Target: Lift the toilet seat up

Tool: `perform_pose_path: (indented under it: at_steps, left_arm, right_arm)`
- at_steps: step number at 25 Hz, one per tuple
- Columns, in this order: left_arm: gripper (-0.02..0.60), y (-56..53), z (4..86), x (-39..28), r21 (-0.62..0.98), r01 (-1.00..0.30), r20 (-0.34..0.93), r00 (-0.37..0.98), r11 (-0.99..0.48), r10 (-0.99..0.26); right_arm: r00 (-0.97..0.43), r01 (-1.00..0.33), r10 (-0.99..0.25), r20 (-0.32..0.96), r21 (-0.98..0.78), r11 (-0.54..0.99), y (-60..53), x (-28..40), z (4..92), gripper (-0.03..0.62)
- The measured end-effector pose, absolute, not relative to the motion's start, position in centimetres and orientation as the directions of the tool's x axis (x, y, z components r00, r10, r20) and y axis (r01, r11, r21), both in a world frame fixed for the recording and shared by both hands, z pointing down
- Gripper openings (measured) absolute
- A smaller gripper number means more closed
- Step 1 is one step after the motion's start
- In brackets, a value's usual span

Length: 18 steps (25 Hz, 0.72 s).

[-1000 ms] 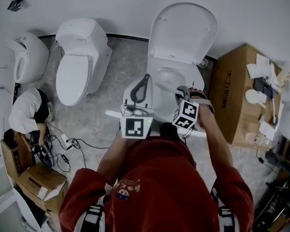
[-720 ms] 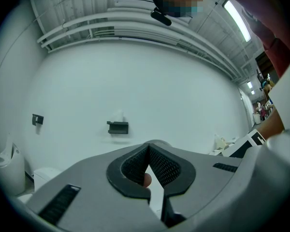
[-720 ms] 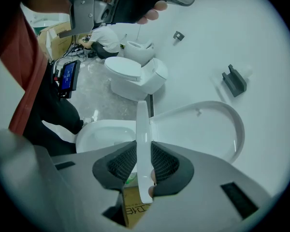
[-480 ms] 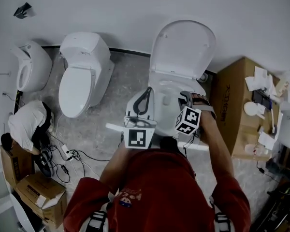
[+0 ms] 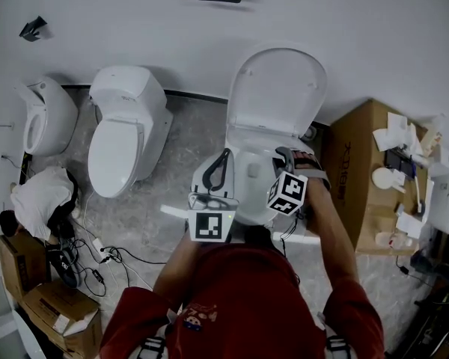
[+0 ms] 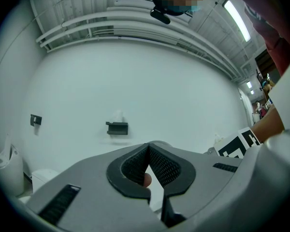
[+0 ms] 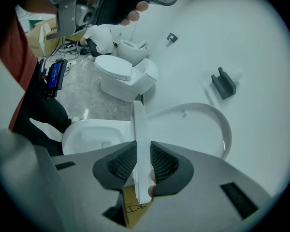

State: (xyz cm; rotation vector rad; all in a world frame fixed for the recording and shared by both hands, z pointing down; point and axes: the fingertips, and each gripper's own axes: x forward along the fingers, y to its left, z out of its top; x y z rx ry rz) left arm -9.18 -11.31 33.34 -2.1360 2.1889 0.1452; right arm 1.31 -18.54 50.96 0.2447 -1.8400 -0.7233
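Right tool (image 7: 137, 164) pinches toilet seat (image 7: 140, 124), seat up on edge in its grip. Toilet bowl (image 7: 70, 137) just beside tool, uncovered, white inside. Left tool (image 6: 148, 148) tips pressed together, holding nothing.

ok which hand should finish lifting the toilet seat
Right. The right hand-held gripper is clamped on the rim of the toilet seat, which stands between bowl and raised lid. The left hand-held gripper is shut, empty, and aimed at the wall.
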Motion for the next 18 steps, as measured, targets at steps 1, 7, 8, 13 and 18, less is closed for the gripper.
perform_pose_path:
  at_steps: [1,7,8,13,18]
  left_arm:
    - [0.009,-11.4,33.3,-9.2,0.015,-1.000,-0.124,-0.025,0.024,-0.992]
    - [0.009,-11.7,33.2,-9.2,0.010,-1.000,-0.126,-0.019,0.018,-0.992]
    - [0.009,-11.7,33.2,-9.2,0.010,-1.000,-0.123,-0.018,0.017,-0.992]
    - [0.009,-11.9,33.2,-9.0,0.010,-1.000,-0.122,-0.012,0.011,-0.992]
    - [0.009,-12.1,33.3,-9.1,0.013,-1.000,-0.116,-0.010,0.009,-0.993]
  right_arm:
    - [-0.389,0.171,-0.496,0.777,0.589,0.790,-18.8,1.2,50.8,0.091]
    - [-0.394,0.161,-0.526,0.754,0.620,0.768,-20.7,0.6,50.1,0.089]
    - [-0.396,0.158,-0.531,0.749,0.625,0.764,-21.0,0.5,49.9,0.089]
    - [-0.400,0.148,-0.558,0.727,0.652,0.743,-22.5,0.2,49.4,0.087]
    - [-0.405,0.139,-0.583,0.704,0.678,0.722,-24.4,-0.5,48.8,0.084]
